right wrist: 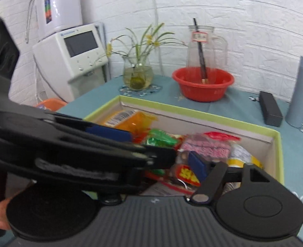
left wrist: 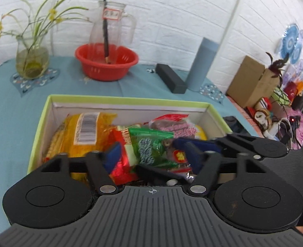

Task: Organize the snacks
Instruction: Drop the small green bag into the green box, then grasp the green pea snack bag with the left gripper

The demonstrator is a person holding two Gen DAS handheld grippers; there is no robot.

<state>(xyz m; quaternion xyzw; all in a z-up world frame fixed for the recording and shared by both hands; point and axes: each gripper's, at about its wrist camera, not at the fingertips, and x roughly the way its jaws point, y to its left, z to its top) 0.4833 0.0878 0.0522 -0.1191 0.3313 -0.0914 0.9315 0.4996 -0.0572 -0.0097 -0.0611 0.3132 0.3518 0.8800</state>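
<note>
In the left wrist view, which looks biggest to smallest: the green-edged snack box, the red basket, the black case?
1. snack box, though it lies nearest the camera.
2. red basket.
3. black case.

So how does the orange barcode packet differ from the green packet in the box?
The orange barcode packet is larger than the green packet and lies at the box's left end; the green one sits mid-box. The orange one shows a white barcode label, the green one a printed pattern. The green one lies between the left tool's fingers; the orange one lies outside them. Both are glossy snack packs inside the box.
</note>
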